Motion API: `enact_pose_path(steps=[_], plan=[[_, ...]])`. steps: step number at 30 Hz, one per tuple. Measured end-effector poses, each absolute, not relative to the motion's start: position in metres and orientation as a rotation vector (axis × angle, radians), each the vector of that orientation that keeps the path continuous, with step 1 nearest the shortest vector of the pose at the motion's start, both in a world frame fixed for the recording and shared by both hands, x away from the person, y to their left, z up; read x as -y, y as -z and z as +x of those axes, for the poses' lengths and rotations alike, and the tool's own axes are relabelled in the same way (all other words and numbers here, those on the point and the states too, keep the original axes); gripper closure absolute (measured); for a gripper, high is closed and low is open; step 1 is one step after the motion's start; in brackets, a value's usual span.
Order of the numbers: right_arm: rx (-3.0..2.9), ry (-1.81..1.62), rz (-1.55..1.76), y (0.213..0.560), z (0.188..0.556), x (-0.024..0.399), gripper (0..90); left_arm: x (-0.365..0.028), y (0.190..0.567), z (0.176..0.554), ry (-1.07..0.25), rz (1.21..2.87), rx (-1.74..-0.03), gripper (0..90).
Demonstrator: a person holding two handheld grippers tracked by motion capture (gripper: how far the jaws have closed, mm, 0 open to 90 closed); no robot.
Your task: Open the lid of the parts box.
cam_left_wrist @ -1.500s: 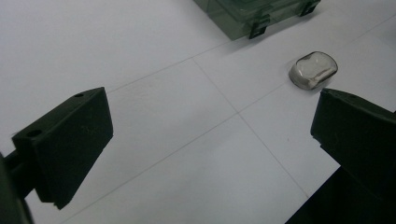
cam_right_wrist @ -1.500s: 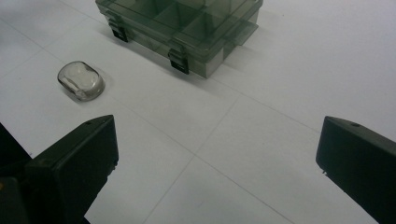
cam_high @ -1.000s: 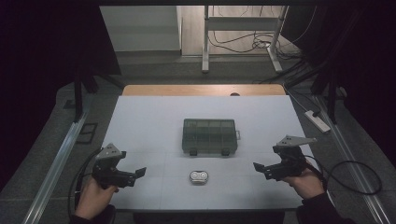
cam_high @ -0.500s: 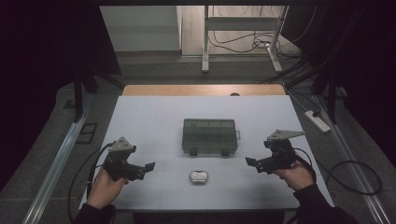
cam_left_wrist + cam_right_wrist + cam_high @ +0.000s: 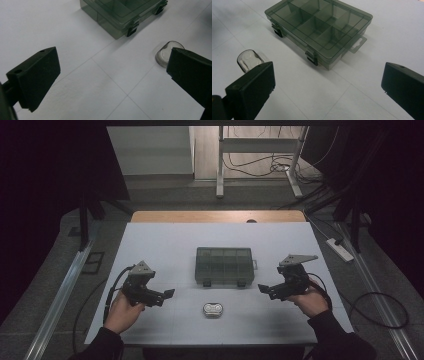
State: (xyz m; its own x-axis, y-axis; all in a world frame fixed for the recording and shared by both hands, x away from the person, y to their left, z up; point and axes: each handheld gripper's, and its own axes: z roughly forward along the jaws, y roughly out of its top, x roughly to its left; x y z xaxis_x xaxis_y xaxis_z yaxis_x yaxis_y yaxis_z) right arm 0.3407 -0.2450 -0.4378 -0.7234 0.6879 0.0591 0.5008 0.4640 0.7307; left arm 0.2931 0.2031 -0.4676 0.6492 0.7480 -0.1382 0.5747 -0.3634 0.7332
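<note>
I see a small clear case (image 5: 213, 309) lying flat on the white counter (image 5: 165, 245), near the front edge at the middle. Just behind it, apart from it, sits a closed smoky-grey box (image 5: 224, 266) with divided compartments and two front latches. My left gripper (image 5: 162, 296) hovers left of the case, jaws spread wide and empty. My right gripper (image 5: 266, 290) hovers to its right, jaws likewise released, holding nothing.
</note>
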Motion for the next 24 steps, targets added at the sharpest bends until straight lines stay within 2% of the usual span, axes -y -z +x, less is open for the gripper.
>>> enact_pose_path(steps=[24], plan=[[-2.496, -1.083, 1.063, 0.442, 0.364, 0.227, 0.0, -0.174, 0.472, 0.327, -0.231, 2.092, -0.984, 0.0]])
